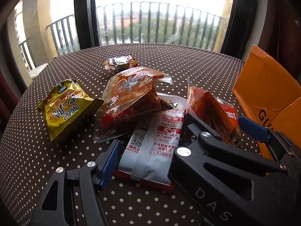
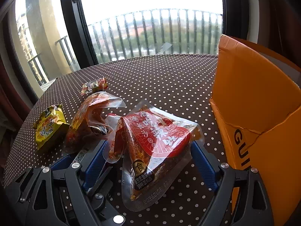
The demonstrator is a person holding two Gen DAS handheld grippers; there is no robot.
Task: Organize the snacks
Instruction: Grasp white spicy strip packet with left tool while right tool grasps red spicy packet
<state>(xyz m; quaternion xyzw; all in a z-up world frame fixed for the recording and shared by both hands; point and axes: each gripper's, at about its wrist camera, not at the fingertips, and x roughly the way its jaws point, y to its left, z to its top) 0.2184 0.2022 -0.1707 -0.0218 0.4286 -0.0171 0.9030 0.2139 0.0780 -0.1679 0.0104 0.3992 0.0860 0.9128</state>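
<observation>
In the left wrist view my left gripper (image 1: 146,162) is open around a silver-and-red snack packet (image 1: 150,150) lying flat on the table; whether the pads touch it I cannot tell. A clear orange packet (image 1: 129,101) lies on the silver packet's far end. My right gripper (image 2: 150,158) is open around a clear red spicy-strip packet (image 2: 154,146), also seen in the left wrist view (image 1: 212,111). A yellow packet (image 1: 65,107) lies left. A small foil candy (image 1: 120,62) lies farther back.
An open orange cardboard box (image 2: 259,113) stands at the right, close to my right gripper's right finger. The round table has a brown dotted cloth (image 2: 160,79). A window and balcony railing are behind it.
</observation>
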